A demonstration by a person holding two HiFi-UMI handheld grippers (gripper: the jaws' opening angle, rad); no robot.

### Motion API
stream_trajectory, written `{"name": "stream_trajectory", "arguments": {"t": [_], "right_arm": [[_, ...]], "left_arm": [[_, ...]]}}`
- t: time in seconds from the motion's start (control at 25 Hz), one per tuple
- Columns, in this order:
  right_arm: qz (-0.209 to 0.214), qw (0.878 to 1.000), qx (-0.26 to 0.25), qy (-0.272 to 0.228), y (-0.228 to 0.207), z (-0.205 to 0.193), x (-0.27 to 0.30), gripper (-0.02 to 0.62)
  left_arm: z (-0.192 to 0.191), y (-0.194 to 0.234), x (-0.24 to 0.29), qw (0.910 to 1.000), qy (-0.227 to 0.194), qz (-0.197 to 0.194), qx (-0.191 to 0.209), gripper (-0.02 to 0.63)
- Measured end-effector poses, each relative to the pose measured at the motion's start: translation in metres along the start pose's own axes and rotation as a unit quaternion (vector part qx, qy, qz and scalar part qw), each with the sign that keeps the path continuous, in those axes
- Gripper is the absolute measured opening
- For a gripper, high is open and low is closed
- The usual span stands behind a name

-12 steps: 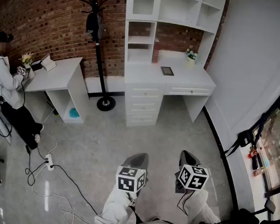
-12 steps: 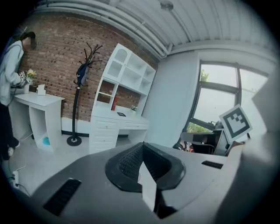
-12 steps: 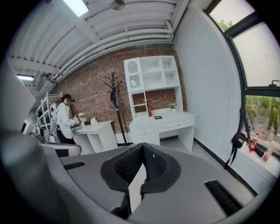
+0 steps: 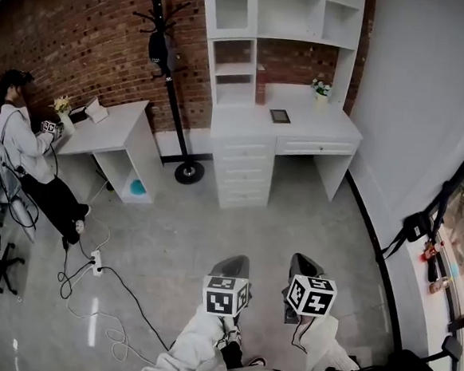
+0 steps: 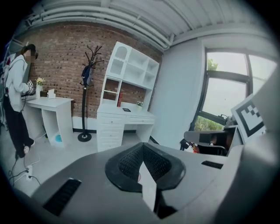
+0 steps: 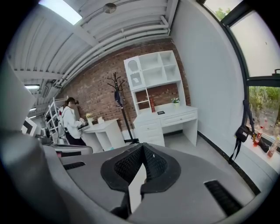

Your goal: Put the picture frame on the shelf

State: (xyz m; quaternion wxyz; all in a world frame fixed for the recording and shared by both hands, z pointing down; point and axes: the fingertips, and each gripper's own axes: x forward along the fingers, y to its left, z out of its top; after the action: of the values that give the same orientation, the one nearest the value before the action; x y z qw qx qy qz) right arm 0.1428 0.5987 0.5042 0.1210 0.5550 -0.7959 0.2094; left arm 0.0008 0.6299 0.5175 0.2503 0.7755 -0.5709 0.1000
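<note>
A small dark picture frame (image 4: 280, 116) lies flat on the white desk (image 4: 332, 126) across the room, under the white shelf unit (image 4: 284, 17). It also shows far off as the picture frame (image 5: 126, 110) in the left gripper view and the picture frame (image 6: 161, 113) in the right gripper view. My left gripper (image 4: 232, 263) and right gripper (image 4: 306, 263) hang side by side low over the grey floor, well short of the desk. The left gripper (image 5: 142, 153) and the right gripper (image 6: 141, 152) both have their jaws pressed together with nothing between them.
A black coat stand (image 4: 171, 64) rises left of the desk. A person (image 4: 23, 144) stands at a smaller white table (image 4: 112, 127) on the left. Cables and a power strip (image 4: 94, 263) lie on the floor. A small plant (image 4: 322, 91) stands on the desk.
The head view has shifted a little, so the desk and the person sit slightly further right and lower. Both grippers stay shut and low, much where they were.
</note>
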Motion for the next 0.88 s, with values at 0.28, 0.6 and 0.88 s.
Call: {"name": "stream_trajectory", "arguments": {"t": [0.28, 0.6, 0.88], "right_arm": [[0.005, 0.999, 0.031, 0.010, 0.000, 0.007, 0.036, 0.025], [-0.017, 0.999, 0.043, -0.006, 0.011, 0.040, 0.105, 0.025], [-0.029, 0.998, 0.053, 0.015, -0.019, 0.054, 0.171, 0.025]], "left_arm": [[0.029, 0.018, 0.023, 0.9999, -0.010, 0.000, 0.013, 0.008], [0.085, 0.067, 0.075, 0.9990, -0.020, -0.007, 0.041, 0.008], [0.106, 0.085, 0.141, 0.9992, -0.008, -0.010, 0.039, 0.008]]}}
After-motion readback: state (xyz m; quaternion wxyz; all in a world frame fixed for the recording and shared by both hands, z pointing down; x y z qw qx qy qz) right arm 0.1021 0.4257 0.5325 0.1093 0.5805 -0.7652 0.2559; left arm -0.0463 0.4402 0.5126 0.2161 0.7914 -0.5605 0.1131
